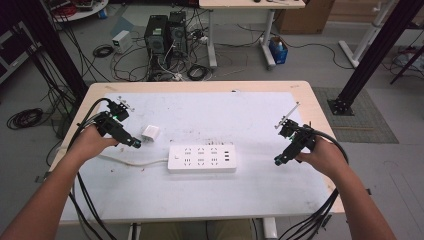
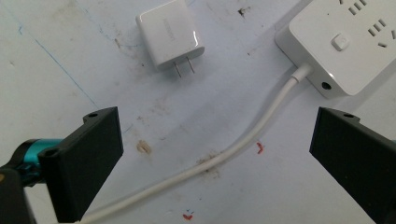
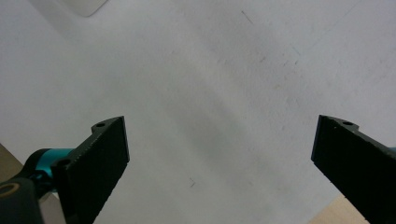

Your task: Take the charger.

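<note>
Left gripper (image 2: 212,158) jaws wide apart, holding nothing; white charger (image 2: 170,33) lies flat on the mat just ahead of them, prongs pointing back, beside the power strip (image 2: 348,44). Right gripper (image 3: 219,158) also wide, gripping nothing, over bare mat (image 3: 224,84)

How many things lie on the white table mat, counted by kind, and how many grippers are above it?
Power strip: 1
Charger plug: 1
Grippers, left gripper and right gripper, both open and holding nothing: 2
Total: 4

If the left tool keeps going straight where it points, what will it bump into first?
Probably the white cord of the power strip; it lies right between the left tool's open jaws. The charger sits farther on.
</note>
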A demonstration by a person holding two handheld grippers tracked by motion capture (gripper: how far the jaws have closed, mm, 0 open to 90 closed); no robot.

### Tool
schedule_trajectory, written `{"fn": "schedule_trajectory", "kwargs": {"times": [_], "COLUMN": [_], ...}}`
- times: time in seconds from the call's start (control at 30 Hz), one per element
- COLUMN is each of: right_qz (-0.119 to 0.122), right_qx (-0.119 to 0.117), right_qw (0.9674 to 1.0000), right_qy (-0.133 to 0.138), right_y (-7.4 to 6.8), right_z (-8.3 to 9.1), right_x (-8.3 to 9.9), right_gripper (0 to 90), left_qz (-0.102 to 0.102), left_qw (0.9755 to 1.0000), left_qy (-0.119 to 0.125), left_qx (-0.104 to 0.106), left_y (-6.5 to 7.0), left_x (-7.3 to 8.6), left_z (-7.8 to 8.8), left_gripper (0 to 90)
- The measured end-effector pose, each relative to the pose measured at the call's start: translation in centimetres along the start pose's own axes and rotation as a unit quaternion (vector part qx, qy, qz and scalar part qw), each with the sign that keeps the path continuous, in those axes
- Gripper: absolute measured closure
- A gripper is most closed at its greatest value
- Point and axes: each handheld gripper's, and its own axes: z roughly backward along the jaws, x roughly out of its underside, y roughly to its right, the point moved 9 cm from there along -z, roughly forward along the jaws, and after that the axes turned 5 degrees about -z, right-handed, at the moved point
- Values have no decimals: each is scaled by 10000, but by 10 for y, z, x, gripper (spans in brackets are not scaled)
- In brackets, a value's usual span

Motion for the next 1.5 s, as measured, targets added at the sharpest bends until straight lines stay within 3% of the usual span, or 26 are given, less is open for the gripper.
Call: {"fn": "schedule_trajectory", "kwargs": {"times": [0.37,0.47,0.5,0.63,0.73,1.0,1.2,1.3,1.4,1.5], "right_qz": [-51,-82,-82,-92,-87,-95,-63,-74,-75,-127], "right_qx": [71,77,77,70,74,62,50,47,51,53], "right_qw": [9999,9999,9999,9999,9999,9999,9999,9999,9999,9998], "right_qy": [93,110,110,106,96,126,120,95,95,128], "right_y": [2,4,4,5,5,5,4,4,5,8], "right_z": [3,1,1,-1,-2,-1,-2,-2,-3,-3], "right_x": [1,2,2,-1,-1,-1,-2,-2,-1,-2], "right_gripper": [35,35,35,35,35,35,35,35,35,35], "left_qz": [218,467,467,805,1024,993,1306,1381,1390,1439], "left_qw": [9996,9985,9985,9963,9945,9942,9897,9892,9897,9888], "left_qy": [115,118,118,230,174,212,276,303,176,139], "left_qx": [-152,-269,-269,-214,-166,-345,-521,-397,-303,-361], "left_y": [-6,-8,-8,-9,-8,-9,-15,-15,-15,-16], "left_x": [-11,-15,-15,-21,-24,-35,-42,-46,-48,-50], "left_z": [5,2,2,0,-5,-12,-22,-32,-43,-52], "left_gripper": [27,27,27,26,27,27,27,26,27,27]}}
